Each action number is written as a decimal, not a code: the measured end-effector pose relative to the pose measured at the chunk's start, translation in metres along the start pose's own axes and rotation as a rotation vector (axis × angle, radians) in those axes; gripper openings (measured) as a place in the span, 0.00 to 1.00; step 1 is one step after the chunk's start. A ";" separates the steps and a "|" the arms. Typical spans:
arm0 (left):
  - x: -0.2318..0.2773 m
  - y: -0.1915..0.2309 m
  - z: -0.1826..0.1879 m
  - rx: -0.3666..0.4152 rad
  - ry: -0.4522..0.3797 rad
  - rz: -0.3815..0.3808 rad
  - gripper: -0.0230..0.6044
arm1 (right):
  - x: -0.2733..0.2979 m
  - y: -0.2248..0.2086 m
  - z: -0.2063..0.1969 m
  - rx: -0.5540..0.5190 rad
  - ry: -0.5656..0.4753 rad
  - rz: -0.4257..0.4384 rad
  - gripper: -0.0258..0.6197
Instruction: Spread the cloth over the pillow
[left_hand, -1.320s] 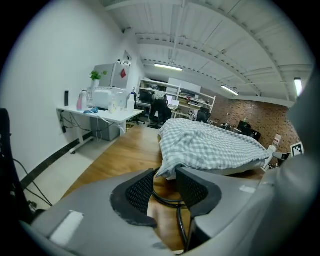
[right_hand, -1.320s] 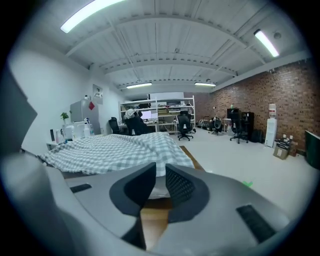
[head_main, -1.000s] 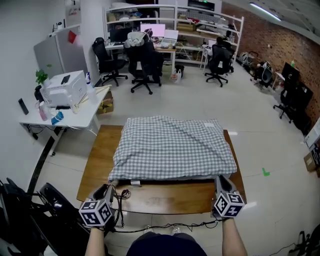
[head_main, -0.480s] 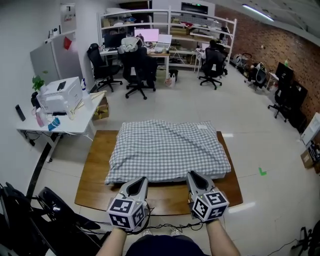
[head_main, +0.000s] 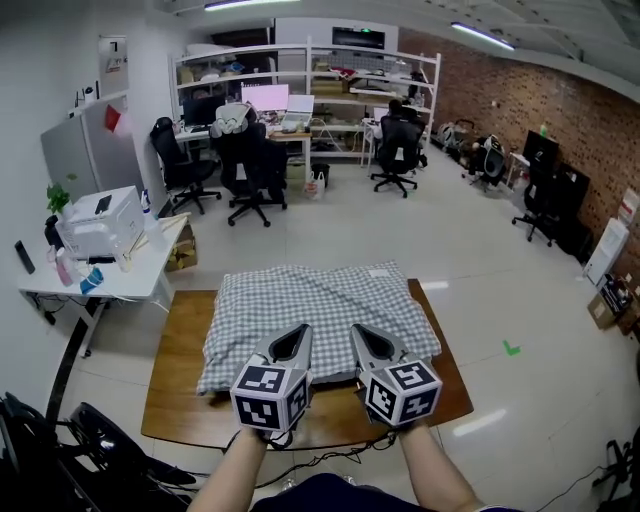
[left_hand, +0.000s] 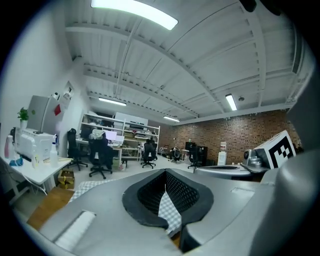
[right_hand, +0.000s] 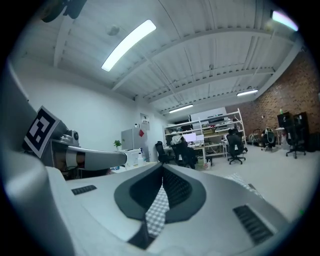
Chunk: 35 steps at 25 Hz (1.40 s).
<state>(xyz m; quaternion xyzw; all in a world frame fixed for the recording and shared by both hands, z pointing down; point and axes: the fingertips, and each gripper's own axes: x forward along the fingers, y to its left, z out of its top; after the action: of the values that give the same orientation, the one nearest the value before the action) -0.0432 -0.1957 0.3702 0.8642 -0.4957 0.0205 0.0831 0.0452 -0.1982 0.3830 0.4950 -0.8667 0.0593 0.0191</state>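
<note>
Open office: brick wall (head_main: 520, 110) on the right, office chairs (head_main: 250, 170) and shelving (head_main: 320, 65) at the back, printer (head_main: 95, 220) on a white side desk (head_main: 135, 275).

Wooden tabletop (head_main: 170, 400) in the middle. Checked cloth (head_main: 310, 300) lies spread flat over most of it, bulked up by the pillow underneath, which is covered.

Left tongs (head_main: 298, 332) and right tongs (head_main: 360, 333) are up in the air side by side, just beside each other over the cloth's near edge and pointing roughly level.

Both are closed tip to tip, the right pair only just now. Checked pattern shows through the gap behind each set of tips (left_hand: 170, 212) (right_hand: 157, 212), with wood below it in the left gripper view. That reads as the cloth on the tabletop seen through the gap, not a pinch. No part of the cloth is lifted.
</note>
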 end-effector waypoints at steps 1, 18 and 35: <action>0.003 0.000 0.003 0.002 -0.002 -0.001 0.05 | 0.002 -0.001 0.003 -0.009 0.001 0.000 0.04; 0.028 0.008 -0.020 -0.040 0.065 -0.021 0.05 | 0.023 -0.010 -0.005 -0.006 0.045 0.037 0.05; 0.043 0.015 -0.026 -0.039 0.083 -0.031 0.05 | 0.035 -0.018 -0.008 0.018 0.035 0.049 0.05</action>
<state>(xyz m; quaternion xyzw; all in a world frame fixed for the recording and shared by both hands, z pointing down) -0.0328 -0.2356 0.4023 0.8684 -0.4787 0.0452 0.1209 0.0423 -0.2365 0.3953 0.4727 -0.8775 0.0760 0.0282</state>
